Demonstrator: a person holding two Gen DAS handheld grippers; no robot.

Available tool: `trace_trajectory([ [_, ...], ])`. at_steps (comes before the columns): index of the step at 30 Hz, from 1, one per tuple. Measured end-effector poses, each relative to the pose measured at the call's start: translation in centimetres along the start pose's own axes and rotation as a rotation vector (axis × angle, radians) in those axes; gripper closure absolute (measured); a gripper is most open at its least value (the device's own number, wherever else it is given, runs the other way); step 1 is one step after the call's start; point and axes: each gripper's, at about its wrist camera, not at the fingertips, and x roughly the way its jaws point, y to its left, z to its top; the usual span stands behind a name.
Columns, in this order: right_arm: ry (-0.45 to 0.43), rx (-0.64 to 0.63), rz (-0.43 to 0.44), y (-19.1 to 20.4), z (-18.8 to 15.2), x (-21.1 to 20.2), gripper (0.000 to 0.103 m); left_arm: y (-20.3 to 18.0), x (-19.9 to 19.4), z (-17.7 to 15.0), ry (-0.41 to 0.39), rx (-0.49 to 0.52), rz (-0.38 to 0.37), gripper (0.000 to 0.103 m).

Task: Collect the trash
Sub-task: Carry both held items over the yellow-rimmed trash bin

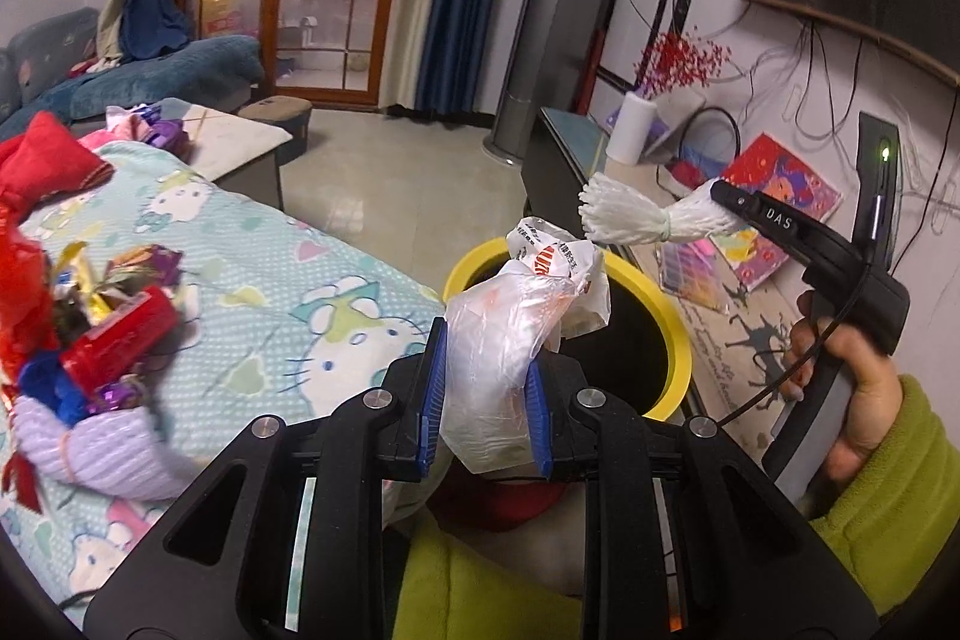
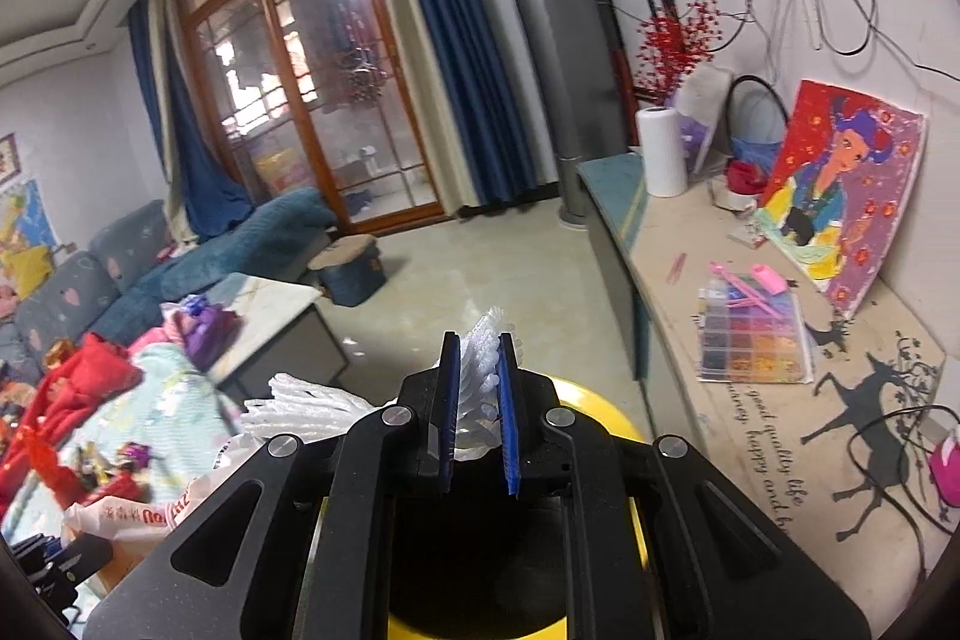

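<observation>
Trash in hand: one crumpled plastic bag (image 1: 516,334), clamped by the left gripper (image 1: 487,403) over the near rim of the yellow bin (image 1: 675,316); one white foam fruit net (image 1: 642,220), clamped by the right gripper (image 2: 480,400) above the same bin. Both are light, soft and crushable; grip at bunched sections. Remaining wrappers (image 1: 114,292), far left on the Hello Kitty blanket (image 1: 288,292), appear several; count unclear.

Dim indoor light, blur—dark fisheye edges
</observation>
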Motion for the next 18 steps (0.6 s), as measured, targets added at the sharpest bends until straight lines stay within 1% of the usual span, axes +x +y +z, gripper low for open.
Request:
trace_trajectory([
  [7, 0.014, -0.022, -0.1, -1.4, -1.2, 1.7, 0.091, -1.3, 2.8, -0.5, 0.055, 0.036, -0.01, 0.086],
  [13, 0.046, -0.022, -0.149, -2.5, -2.3, 3.1, 0.091, -2.3, 4.9, -1.1, 0.105, 0.074, -0.011, 0.086],
  [18, 0.061, -0.033, -0.179, -2.9, -3.1, 4.0, 0.091, -2.8, 6.7, -1.5, 0.137, 0.087, -0.007, 0.086],
])
